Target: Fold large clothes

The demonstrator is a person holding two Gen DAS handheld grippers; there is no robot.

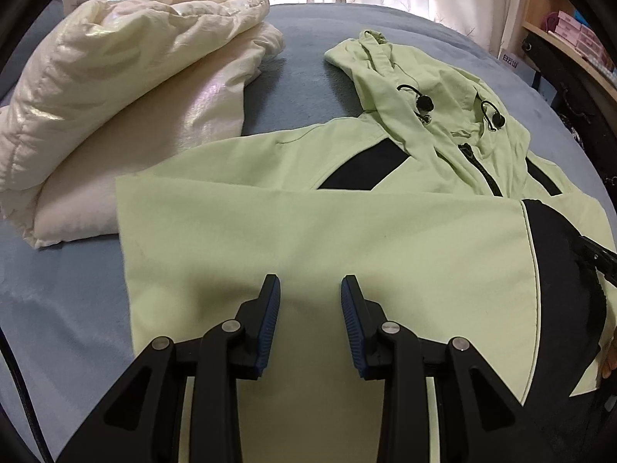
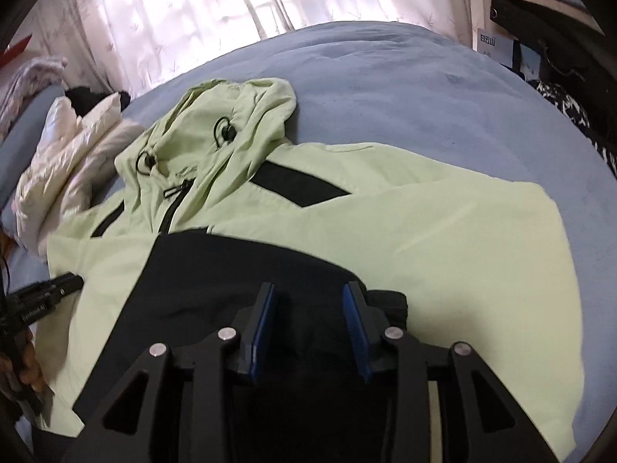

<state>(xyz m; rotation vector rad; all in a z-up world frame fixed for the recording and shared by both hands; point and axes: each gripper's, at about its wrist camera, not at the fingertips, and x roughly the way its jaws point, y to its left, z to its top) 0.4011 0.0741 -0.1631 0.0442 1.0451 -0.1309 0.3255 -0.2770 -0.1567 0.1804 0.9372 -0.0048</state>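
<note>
Left gripper (image 1: 310, 283): jaws parted wide, gripping nothing, poised above the folded-over sleeve of the one pale-green hooded jacket with black panels (image 1: 347, 239). Right gripper (image 2: 310, 291): jaws equally wide, empty, over the jacket's black section. Jacket lies flat on the blue-grey bedspread (image 2: 385, 88). One cream puffer coat (image 1: 115, 88) bundled beside it. Two black hood toggles (image 1: 426, 104).

Left tongs (image 1: 310, 283) open above green jacket (image 1: 347, 239), cream coat (image 1: 115, 96) beside it on blue bed (image 1: 58, 308)
</note>
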